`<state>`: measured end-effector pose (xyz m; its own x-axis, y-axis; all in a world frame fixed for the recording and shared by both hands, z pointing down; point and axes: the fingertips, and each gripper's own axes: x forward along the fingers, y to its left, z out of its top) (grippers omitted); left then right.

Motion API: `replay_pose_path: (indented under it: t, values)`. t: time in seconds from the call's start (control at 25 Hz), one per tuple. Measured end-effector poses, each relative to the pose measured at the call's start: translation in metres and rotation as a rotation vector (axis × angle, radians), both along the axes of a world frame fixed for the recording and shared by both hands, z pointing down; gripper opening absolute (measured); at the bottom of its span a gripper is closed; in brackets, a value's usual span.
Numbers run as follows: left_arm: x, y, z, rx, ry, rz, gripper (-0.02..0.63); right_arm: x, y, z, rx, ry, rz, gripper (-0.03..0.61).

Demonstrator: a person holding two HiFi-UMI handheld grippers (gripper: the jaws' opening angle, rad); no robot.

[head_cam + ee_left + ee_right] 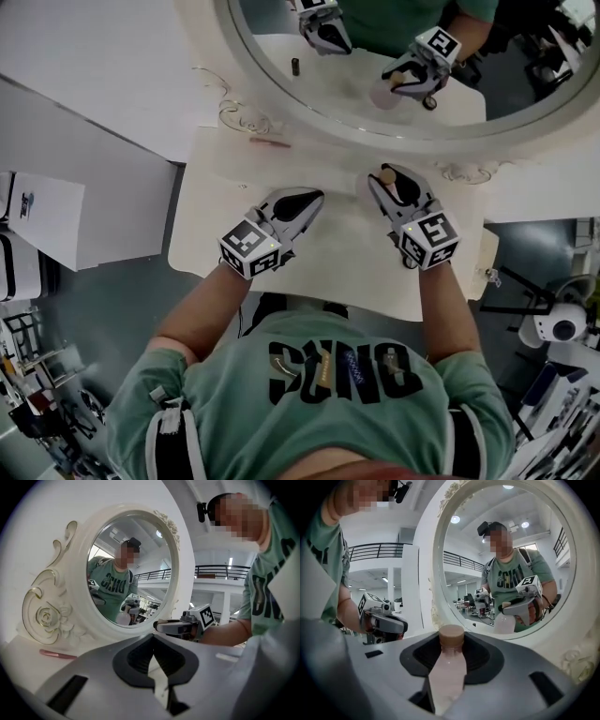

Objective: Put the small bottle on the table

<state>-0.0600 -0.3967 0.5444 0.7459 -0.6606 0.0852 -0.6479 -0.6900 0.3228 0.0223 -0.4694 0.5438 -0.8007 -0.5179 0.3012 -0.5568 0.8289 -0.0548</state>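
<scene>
My right gripper (389,180) is shut on the small bottle (447,670), a pale translucent one with a brown cap (452,636). The cap (385,175) pokes out beyond the jaw tips, toward the mirror. The bottle hangs over the back right part of the cream dressing table (323,272); I cannot tell whether it touches the top. My left gripper (302,201) rests lower over the table's middle, jaw tips together with nothing between them. It shows in the right gripper view as the left gripper (382,620), and the right gripper (185,625) appears in the left gripper view.
A large oval mirror (281,98) with an ornate white frame stands at the table's back edge and reflects both grippers. A thin pink stick (270,142) lies at the back left near the frame. The table's front edge is at the person's body.
</scene>
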Motion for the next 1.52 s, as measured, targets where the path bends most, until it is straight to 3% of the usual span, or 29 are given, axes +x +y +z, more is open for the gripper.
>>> replay_pose_path:
  t: [0.2,0.56,1.32,1.52]
  values:
    - [0.008,-0.008,0.020,0.021,-0.044,0.020,0.003,-0.013,-0.018,0.025,0.008,0.012,0.000,0.129]
    - [0.017,-0.016,0.042,0.013,-0.039,0.049,0.003,-0.031,-0.034,0.061,0.020,0.046,-0.005,0.129]
    - [0.017,-0.009,0.054,-0.011,-0.023,0.055,0.003,-0.043,-0.041,0.078,0.038,0.038,-0.026,0.132]
    - [0.015,-0.003,0.042,-0.001,-0.026,0.052,0.003,-0.039,-0.041,0.066,0.035,0.025,-0.015,0.213]
